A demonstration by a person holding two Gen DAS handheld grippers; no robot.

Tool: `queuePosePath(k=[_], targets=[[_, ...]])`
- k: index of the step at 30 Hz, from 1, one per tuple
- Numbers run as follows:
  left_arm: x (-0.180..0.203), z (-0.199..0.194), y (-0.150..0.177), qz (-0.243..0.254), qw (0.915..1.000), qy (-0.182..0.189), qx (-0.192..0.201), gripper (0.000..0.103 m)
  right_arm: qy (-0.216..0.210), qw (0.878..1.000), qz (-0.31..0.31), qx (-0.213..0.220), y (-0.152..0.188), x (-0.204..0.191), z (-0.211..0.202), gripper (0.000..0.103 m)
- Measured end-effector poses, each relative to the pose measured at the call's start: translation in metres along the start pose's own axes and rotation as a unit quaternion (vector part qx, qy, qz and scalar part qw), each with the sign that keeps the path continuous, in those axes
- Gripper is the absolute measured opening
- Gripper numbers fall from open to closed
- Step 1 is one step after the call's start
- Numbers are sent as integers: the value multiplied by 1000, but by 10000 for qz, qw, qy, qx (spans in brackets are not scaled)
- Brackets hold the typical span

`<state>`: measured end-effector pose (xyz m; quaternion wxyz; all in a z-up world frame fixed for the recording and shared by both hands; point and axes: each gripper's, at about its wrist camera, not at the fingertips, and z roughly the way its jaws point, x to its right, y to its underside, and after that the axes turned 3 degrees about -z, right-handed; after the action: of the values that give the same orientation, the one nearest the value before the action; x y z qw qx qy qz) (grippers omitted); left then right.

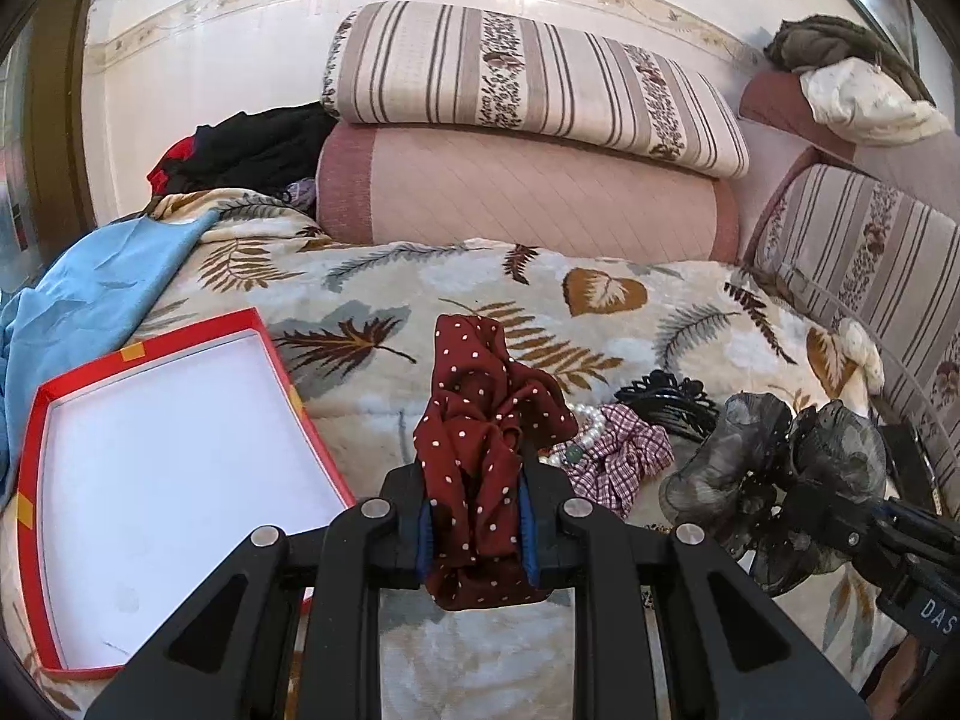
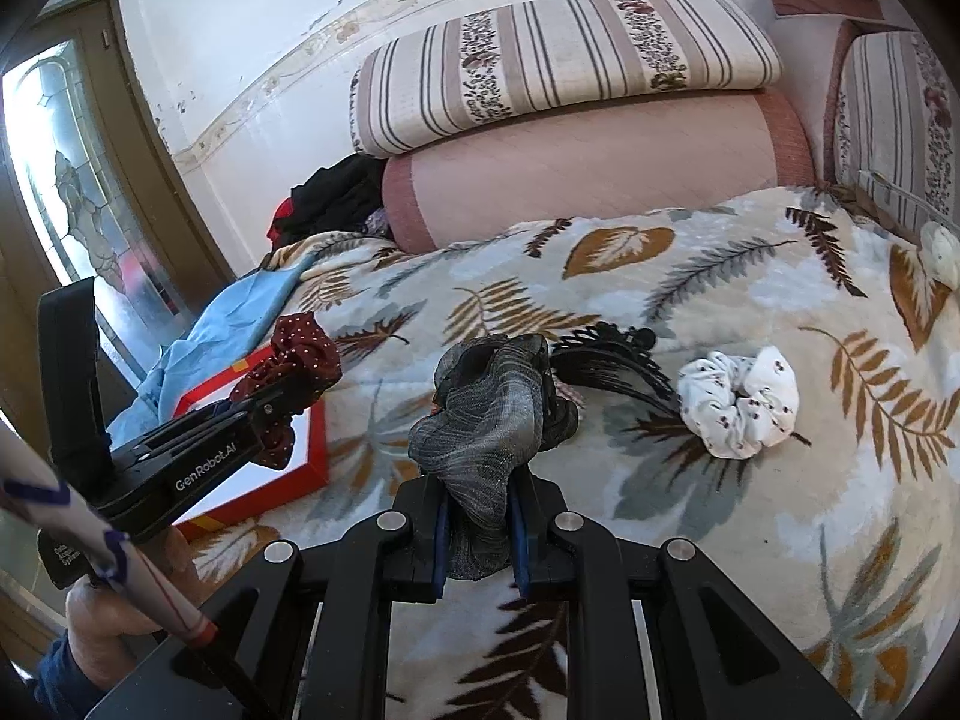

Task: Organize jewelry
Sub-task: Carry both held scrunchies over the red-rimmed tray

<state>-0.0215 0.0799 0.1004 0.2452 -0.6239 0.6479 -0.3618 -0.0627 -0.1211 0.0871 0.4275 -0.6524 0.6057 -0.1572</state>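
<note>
**Two scrunchies lifted over a leaf-print bed**

The surface is a bed under a plush blanket (image 1: 600, 312) printed with brown and grey leaves. At its far edge a striped cushion (image 1: 528, 84) lies on a pink bolster (image 1: 528, 198) against a white wall with a floral border; dark clothes (image 1: 252, 144) are heaped at far left and a blue cloth (image 1: 90, 294) drapes beside a shallow red box (image 1: 36, 420) with a white inside, near left.

The left gripper (image 1: 477, 480) has its fingers pinching a maroon polka-dot scrunchie (image 1: 486, 408), held above the blanket just right of the box. The right gripper (image 2: 477, 480) pinches a grey sheer scrunchie (image 2: 486, 420).

Only the left view shows a checked scrunchie (image 1: 624, 450) and pearl beads (image 1: 585, 438) beside the black hair comb (image 1: 666, 396). Only the right view shows a white scrunchie (image 2: 741, 402) lying right of that comb, a glazed door (image 2: 66, 180) at far left, and a person's hand (image 2: 120, 618) on the left gripper's handle.
</note>
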Motion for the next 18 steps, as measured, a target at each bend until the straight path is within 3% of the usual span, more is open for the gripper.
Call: queuePosePath(k=[9,18], targets=[[-21,-17,-6,-227,9996,-76,160,21,-114,9996,-238,29,-14,-31,-2,17],[-88,-38,-10,-779,9956,-435,271,21,-355,9983,-472,11,-30,-71,6,17]])
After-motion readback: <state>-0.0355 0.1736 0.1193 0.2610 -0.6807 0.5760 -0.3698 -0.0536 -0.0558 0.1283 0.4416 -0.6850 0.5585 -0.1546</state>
